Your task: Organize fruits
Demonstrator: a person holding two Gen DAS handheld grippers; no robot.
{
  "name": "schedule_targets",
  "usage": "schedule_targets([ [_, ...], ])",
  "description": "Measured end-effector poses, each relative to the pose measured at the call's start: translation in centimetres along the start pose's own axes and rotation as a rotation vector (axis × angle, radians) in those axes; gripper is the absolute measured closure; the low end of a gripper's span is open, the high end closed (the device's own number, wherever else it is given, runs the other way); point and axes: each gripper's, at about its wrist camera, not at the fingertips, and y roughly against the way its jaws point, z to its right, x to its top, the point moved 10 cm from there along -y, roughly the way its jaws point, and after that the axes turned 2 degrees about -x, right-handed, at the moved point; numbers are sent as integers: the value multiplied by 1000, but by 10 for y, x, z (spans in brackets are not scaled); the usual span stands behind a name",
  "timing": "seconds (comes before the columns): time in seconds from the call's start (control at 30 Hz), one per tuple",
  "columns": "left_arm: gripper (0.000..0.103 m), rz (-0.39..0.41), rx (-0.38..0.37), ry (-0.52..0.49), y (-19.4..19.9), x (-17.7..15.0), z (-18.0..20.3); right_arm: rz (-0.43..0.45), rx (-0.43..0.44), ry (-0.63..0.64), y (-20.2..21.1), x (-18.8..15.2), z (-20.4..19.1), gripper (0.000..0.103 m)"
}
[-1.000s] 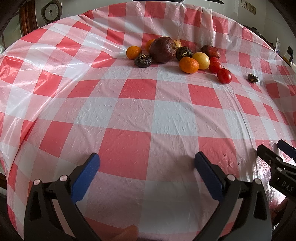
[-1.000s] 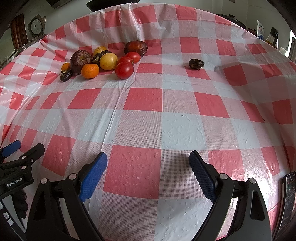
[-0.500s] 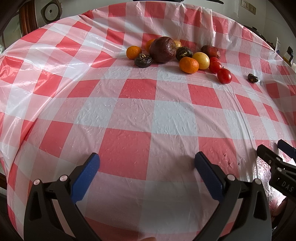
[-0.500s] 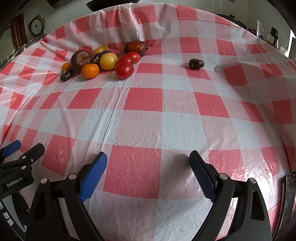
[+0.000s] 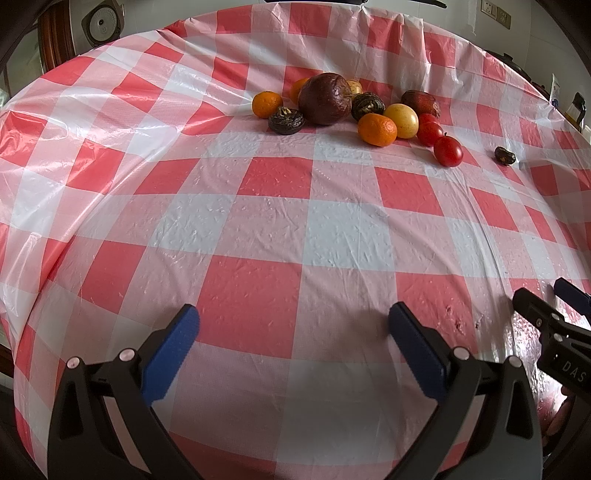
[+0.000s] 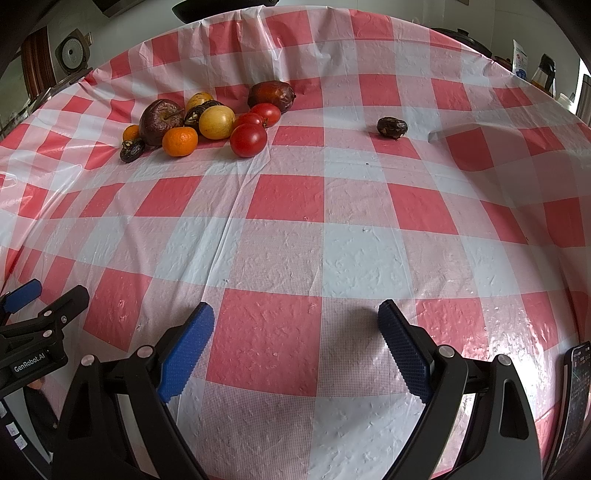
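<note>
A cluster of fruit lies at the far side of the checked tablecloth (image 5: 295,236): a big dark red fruit (image 5: 325,98), an orange (image 5: 377,129), a yellow fruit (image 5: 402,115), tomatoes (image 5: 447,151) and dark wrinkled fruits (image 5: 286,120). The cluster also shows in the right wrist view, around a tomato (image 6: 248,139) and an orange (image 6: 180,141). One dark fruit (image 6: 392,127) lies alone to the right, also in the left wrist view (image 5: 505,155). My left gripper (image 5: 291,332) and right gripper (image 6: 293,328) are both open and empty, low over the near edge.
A phone (image 6: 576,398) lies at the near right table edge. A cooker (image 5: 101,22) stands behind the table at far left. A crease in the cloth (image 6: 461,129) rises near the lone dark fruit.
</note>
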Motion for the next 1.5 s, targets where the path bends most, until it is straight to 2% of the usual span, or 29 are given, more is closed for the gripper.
schedule_targets([
  [0.27, 1, -1, -2, -3, 0, 0, 0, 0, -1, 2, 0, 0, 0, 16],
  [0.43, 1, -26, -11, -18, -1, 0, 2, -33, 15, 23, -3, 3, -1, 16],
  [0.57, 1, -54, -19, -13, -10, 8, -2, -12, 47, 35, -13, 24, -3, 16],
  [0.67, 1, -24, -5, -16, -13, 22, -6, 20, 47, 27, -26, 49, 0, 17],
  [0.73, 1, -16, 2, 16, -22, 37, -11, 21, 84, 11, -36, 66, -3, 18],
  [0.93, 1, 14, 28, 102, -38, 72, -17, 52, 142, 2, -64, 114, -22, 32],
  [1.03, 1, 41, 42, 72, -41, 85, -8, 66, 187, 9, -74, 131, -36, 38],
  [1.1, 1, 56, 50, 42, -44, 92, -1, 67, 201, 20, -79, 139, -44, 50],
  [1.23, 1, 71, 27, -1, -51, 106, 18, 27, 210, 43, -90, 139, -50, 57],
  [1.3, 1, 81, 22, -27, -55, 113, 31, 31, 217, 60, -90, 140, -50, 67],
  [1.4, 1, 78, -1, -43, -64, 123, 48, 54, 230, 9, -87, 142, -40, 67],
  [1.5, 8, 75, -25, -45, -74, 134, 62, 120, 252, -112, -78, 148, -18, 67],
])
